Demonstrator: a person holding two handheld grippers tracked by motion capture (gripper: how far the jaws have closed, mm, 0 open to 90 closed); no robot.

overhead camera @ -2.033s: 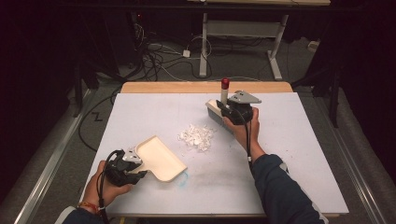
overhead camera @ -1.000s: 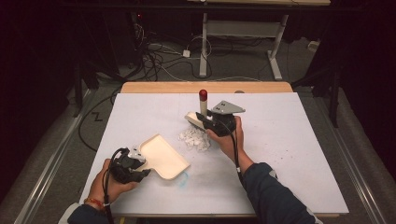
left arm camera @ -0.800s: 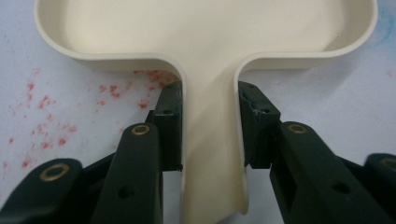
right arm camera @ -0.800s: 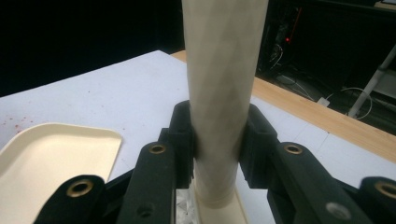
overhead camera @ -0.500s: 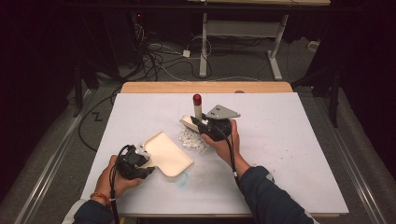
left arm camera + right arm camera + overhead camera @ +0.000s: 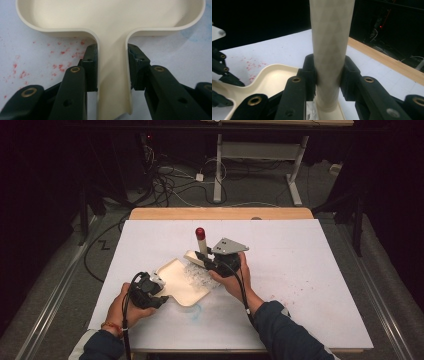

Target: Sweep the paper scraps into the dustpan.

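- Left claw point(image 6: 156, 289), nearest the person, clamps the handle of the cream dustpan point(image 6: 181, 281), which lies on the white worktop point(image 6: 310, 270).
- Right claw point(image 6: 212, 262), farther off, grips a cream brush point(image 6: 201, 251) by its red-tipped handle, upright, over white scraps point(image 6: 196, 272) at the dustpan's mouth.

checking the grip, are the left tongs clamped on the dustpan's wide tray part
No, the left tongs clamp the dustpan by its narrow handle.

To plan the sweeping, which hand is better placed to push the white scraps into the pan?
Right: its gripper holds the cream brush with the red-tipped handle beside the white scraps. The left gripper is shut on the cream plastic dustpan.
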